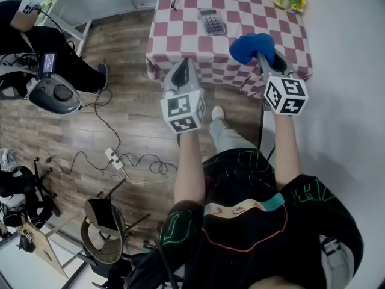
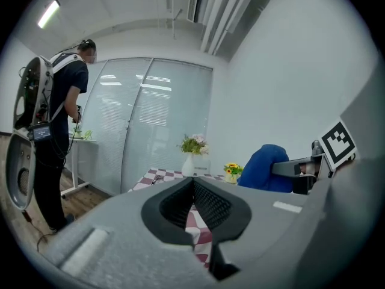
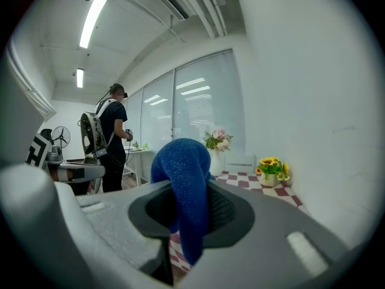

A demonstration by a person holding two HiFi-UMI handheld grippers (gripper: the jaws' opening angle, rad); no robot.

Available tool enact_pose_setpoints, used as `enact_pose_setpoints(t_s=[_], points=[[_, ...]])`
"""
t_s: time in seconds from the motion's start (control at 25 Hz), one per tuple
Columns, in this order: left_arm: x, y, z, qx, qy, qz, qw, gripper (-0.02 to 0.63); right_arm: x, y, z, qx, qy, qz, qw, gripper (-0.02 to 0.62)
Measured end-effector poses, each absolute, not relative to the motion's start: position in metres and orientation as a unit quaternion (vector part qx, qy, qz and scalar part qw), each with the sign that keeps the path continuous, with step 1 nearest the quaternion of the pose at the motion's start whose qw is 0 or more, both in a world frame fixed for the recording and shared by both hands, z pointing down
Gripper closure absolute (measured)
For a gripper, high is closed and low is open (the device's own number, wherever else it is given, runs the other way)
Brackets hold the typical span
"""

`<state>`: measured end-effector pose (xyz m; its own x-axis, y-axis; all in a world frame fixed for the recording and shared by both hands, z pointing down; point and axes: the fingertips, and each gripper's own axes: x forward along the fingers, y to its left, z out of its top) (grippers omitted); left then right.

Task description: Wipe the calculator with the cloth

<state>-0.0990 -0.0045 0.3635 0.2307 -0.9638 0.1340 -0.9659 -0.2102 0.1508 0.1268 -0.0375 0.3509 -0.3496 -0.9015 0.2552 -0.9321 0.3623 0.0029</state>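
- Left tongs (image 2: 194, 184): jaws closed tip to tip, with nothing between them. They are held in the air by the near edge of the checkered counter (image 1: 240, 18).
- Right tongs (image 3: 191, 192): clamped on the blue cloth (image 3: 180, 161). The cloth bulges above the jaws and hangs below them.
- Calculator (image 1: 212, 22): lies flat on the counter, apart from both tongs and untouched by the cloth.
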Motion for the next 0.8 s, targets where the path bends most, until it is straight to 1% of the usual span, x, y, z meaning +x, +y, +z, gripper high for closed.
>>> enact_pose_setpoints(t_s=[0.48,0.68,0.8], points=[[-0.054,-0.136,0.381,0.795,-0.594,0.083,0.088,0.595,0.158,-0.154,0.395,0.574,-0.803,0.137,0.087,0.498],[-0.044,-0.186,0.384,0.795,-0.592,0.090,0.094,0.595,0.158,-0.210,0.399,0.565,-0.809,0.139,0.082,0.499],[-0.045,-0.203,0.385,0.792,-0.597,0.095,0.083,0.595,0.153,-0.233,0.400,0.555,-0.816,0.136,0.082,0.498]])
